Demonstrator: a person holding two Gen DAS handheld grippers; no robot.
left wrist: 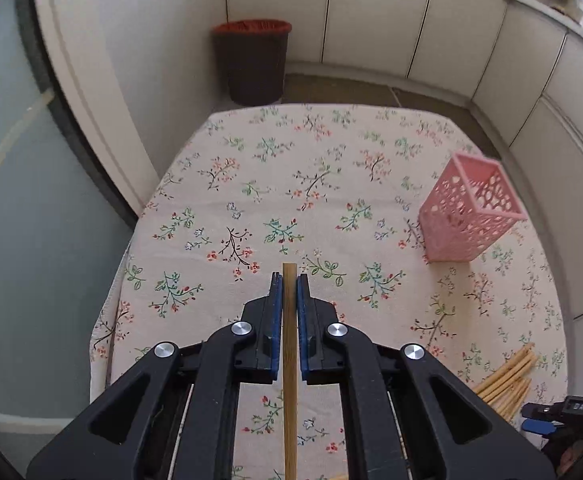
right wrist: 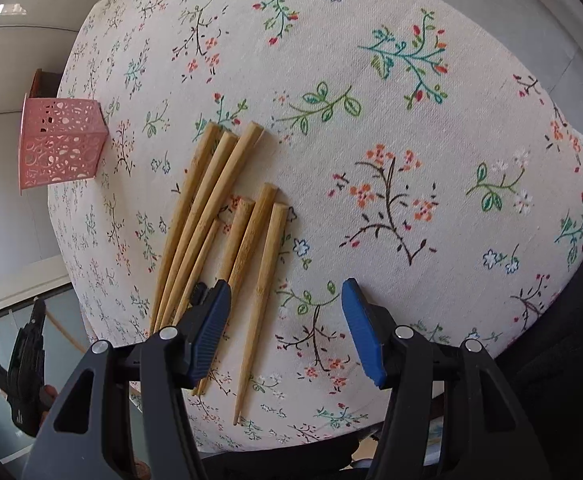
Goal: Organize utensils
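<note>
- A table covered by a cream floral tablecloth (left wrist: pixel 323 184) fills both wrist views; every place below is given relative to the pink perforated utensil holder (left wrist: pixel 469 210) standing upright on it.
- The left gripper (left wrist: pixel 290 280) has its blue-padded jaws pressed closed on one bamboo chopstick (left wrist: pixel 290 344), which runs lengthwise between the pads and pokes out just past the tips. It is held above the cloth, nearer the camera than the holder and off to the holder's left.
- The right gripper (right wrist: pixel 285 304) stands about half open with nothing between its pads.
- A loose pile of bamboo chopsticks (right wrist: pixel 227 224) lies on the cloth, apart from the holder. The right gripper's left finger (right wrist: pixel 211 320) hovers over the pile's narrow ends; whether it touches them cannot be told.
- A dark waste bin (left wrist: pixel 253 62) with an orange-red liner stands on the floor beyond the table's far edge, well away from the holder.
</note>
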